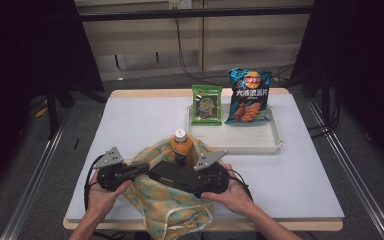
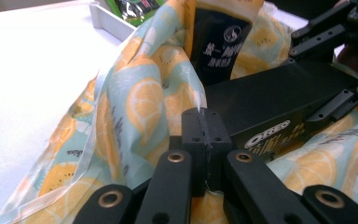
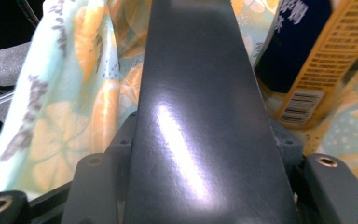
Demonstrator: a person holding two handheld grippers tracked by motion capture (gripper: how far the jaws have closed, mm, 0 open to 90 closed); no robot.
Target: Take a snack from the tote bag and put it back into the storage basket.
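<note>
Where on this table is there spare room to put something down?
Bare table lies left of the white tray and right of the fruit-print bag. The tray's front half is free. It's crowded around the bag, the bottle and both grippers.

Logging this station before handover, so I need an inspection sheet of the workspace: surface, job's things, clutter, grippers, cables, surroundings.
Surface: white table, bare at left.
Job's things: fruit-print bag at the near edge; orange bottle upright in it; black box at its mouth.
Clutter: white tray holds green packet and blue crisp bag.
Grippers: left gripper shut on the bag's cloth; right gripper clamps the black box.
Cables: black cable trails from left gripper.
Surroundings: dark curtains, grey floor.
</note>
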